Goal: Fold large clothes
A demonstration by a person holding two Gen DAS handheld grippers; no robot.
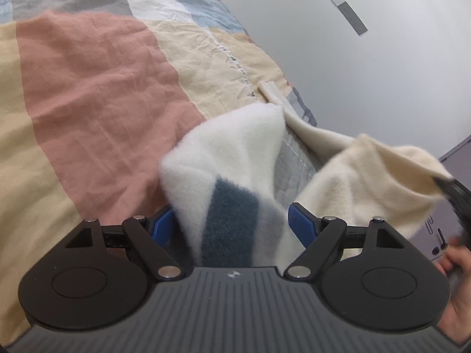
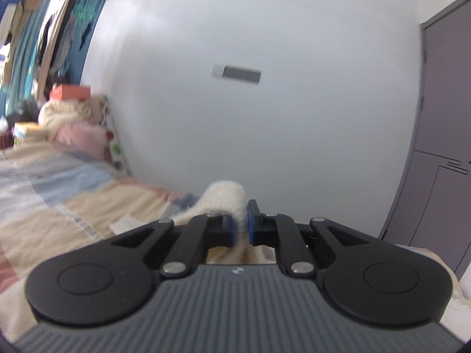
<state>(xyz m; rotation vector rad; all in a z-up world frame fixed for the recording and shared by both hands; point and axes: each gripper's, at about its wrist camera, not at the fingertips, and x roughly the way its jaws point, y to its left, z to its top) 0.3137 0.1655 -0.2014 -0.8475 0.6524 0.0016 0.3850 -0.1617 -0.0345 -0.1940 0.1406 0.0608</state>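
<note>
A fleece garment (image 1: 229,153), white with a dark blue and grey stripe, rises from the bed in the left wrist view. It runs between the blue pads (image 1: 300,223) of my left gripper (image 1: 232,225), whose jaws stand wide and do not visibly squeeze it. Its cream part stretches right to my right gripper (image 1: 441,184), a dark blur at the frame's edge. In the right wrist view my right gripper (image 2: 242,226) is shut on a cream fold of the garment (image 2: 226,194), held up above the bed.
A patchwork quilt (image 1: 103,88) in pink, beige, grey and blue covers the bed (image 2: 59,200). A white wall (image 1: 353,88) borders it closely. A grey door (image 2: 441,147) stands right. Pillows and bedding (image 2: 73,123) pile at the bed's far end, below hanging clothes (image 2: 53,29). A hand (image 1: 453,264) shows low right.
</note>
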